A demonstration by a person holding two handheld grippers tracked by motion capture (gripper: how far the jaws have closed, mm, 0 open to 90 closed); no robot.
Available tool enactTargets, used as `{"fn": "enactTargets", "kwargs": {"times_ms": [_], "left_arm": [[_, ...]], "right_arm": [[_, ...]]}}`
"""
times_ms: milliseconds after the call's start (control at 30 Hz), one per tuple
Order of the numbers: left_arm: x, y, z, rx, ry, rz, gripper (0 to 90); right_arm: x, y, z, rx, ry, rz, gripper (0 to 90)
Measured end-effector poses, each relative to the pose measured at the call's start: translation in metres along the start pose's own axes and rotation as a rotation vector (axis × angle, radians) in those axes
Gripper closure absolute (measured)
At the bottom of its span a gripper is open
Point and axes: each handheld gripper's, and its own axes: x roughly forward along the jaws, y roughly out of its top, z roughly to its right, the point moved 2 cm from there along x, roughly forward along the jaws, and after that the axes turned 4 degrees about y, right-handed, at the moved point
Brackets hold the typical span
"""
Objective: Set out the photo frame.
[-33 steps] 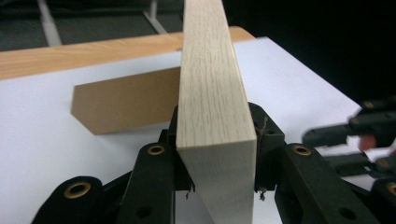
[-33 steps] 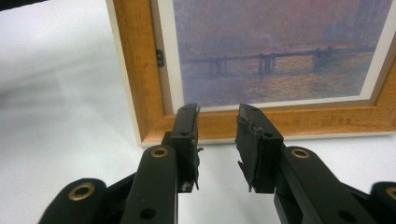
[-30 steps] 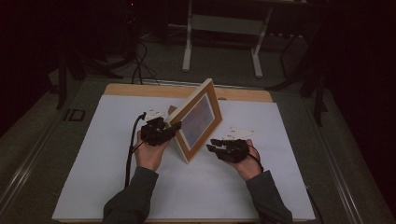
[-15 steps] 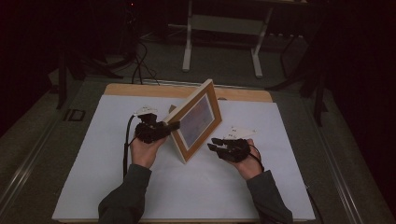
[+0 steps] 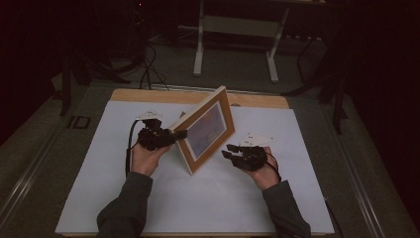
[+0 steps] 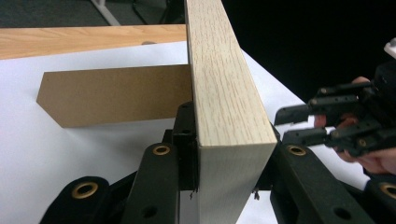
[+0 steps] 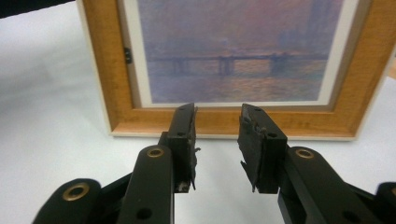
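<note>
My left gripper [image 5: 171, 136] is clamped across the thick side edge of the wooden picture frame [image 5: 210, 130], which stands tilted on the white sheet [image 5: 89, 163] with its brown back stand [image 6: 116, 95] splayed beyond the left jaw. My right gripper [image 7: 217, 128] waits with jaws parted and nothing between them, the frame's lower rail just past the tips. The frame looks stiff and light with a breakable front, so I'd grip wood edges only; no containers here.
</note>
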Motion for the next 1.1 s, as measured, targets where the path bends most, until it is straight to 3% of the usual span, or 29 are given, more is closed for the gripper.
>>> {"fn": "enactTargets", "kwargs": {"times_ms": [233, 467, 600, 700, 800, 833, 933, 1100], "left_arm": [[-0.003, 0.001, -0.002, 0.036, -0.006, -0.022, 70.9], [-0.006, 0.002, 0.000, 0.085, 0.052, -0.030, 70.3], [-0.007, 0.001, 0.002, 0.126, 0.121, -0.005, 69.8], [-0.007, -0.001, 0.000, 0.120, 0.167, 0.035, 70.9], [-0.008, -0.003, -0.003, 0.090, 0.186, 0.077, 73.4], [-0.008, -0.003, -0.003, 0.090, 0.186, 0.077, 74.0], [-0.007, -0.004, -0.008, 0.051, 0.114, 0.100, 75.1], [-0.008, -0.004, -0.011, 0.032, 0.050, 0.104, 76.1]], "right_arm": [[-0.004, 0.004, 0.005, -0.006, -0.044, 0.010, 62.1], [-0.002, 0.009, 0.017, 0.003, -0.096, 0.021, 58.3], [-0.001, 0.013, 0.025, 0.016, -0.124, 0.033, 57.3], [0.000, 0.017, 0.029, 0.024, -0.132, 0.036, 57.1], [0.000, 0.020, 0.032, 0.023, -0.137, 0.038, 57.0], [0.000, 0.020, 0.032, 0.023, -0.137, 0.038, 57.0], [0.001, 0.023, 0.036, 0.026, -0.141, 0.039, 56.9], [0.004, 0.026, 0.041, 0.030, -0.148, 0.033, 56.8]]}}
